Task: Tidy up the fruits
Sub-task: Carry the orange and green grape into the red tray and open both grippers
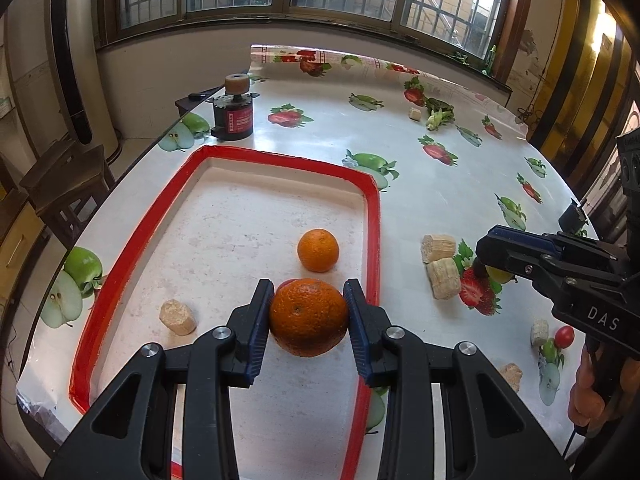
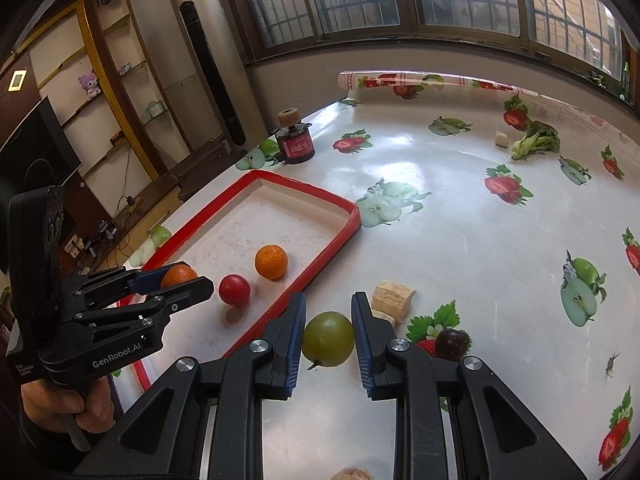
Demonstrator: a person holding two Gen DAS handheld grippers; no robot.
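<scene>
I am carrying a round orange tangerine (image 1: 308, 317) clamped in my left gripper (image 1: 308, 318) above the red-rimmed white tray (image 1: 280, 159), my right gripper (image 2: 329, 340) clamping a small green fruit (image 2: 328, 339) beside it, both needing lowering and release inside.

Red-rimmed white tray (image 1: 372, 216); two orange oranges (image 1: 308, 316) (image 1: 318, 250); red fruit (image 2: 234, 289); green fruit (image 2: 328, 339); white surface (image 1: 440, 200) printed with strawberries and green apples; black claws, blue pads (image 1: 258, 320).

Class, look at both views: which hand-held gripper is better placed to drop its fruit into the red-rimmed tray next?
Left: the left hand-held gripper holds its large orange above the red-rimmed tray; the right holds its green round fruit outside.
</scene>
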